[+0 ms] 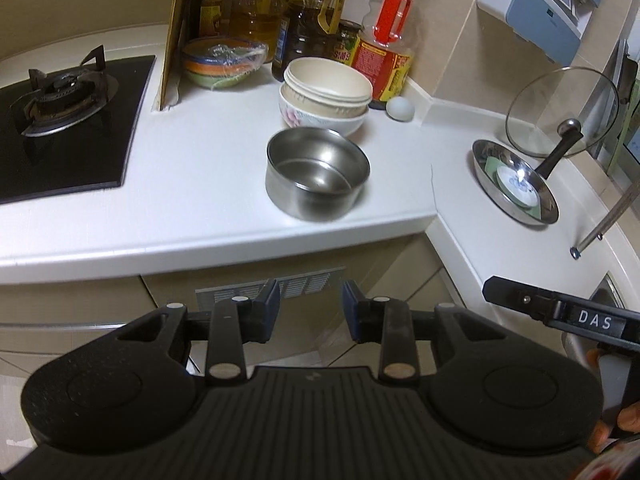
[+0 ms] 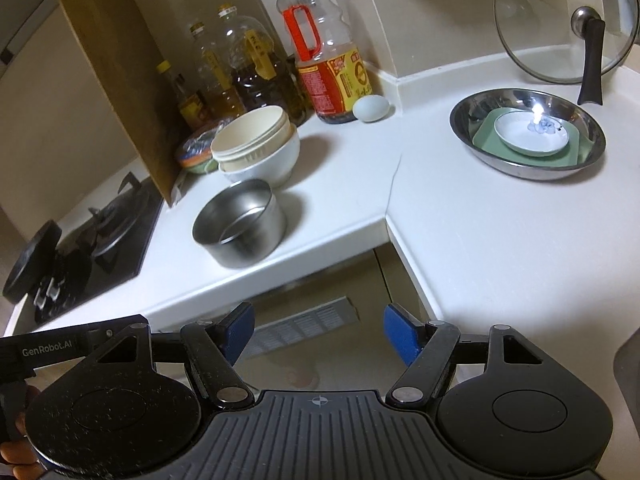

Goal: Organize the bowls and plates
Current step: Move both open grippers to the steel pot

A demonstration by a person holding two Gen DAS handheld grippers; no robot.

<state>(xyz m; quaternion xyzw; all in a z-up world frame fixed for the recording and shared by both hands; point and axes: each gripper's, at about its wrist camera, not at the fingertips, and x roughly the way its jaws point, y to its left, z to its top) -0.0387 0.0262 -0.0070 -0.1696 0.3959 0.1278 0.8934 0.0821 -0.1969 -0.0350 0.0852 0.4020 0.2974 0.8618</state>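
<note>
Near the worktop's (image 2: 460, 240) front edge stands a steel pot (image 2: 240, 224), stacked bowls (image 2: 256, 148) just behind it, bottles (image 2: 324, 60) along the back wall, and a plate-filled steel dish (image 2: 528, 132) far right.

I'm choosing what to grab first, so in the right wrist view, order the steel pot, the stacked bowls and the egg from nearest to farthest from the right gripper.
1. Steel pot: nearest the right gripper, left, by the counter edge.
2. Stacked bowls: just behind the pot.
3. Egg: farthest, by the back wall beside the bottles.
</note>
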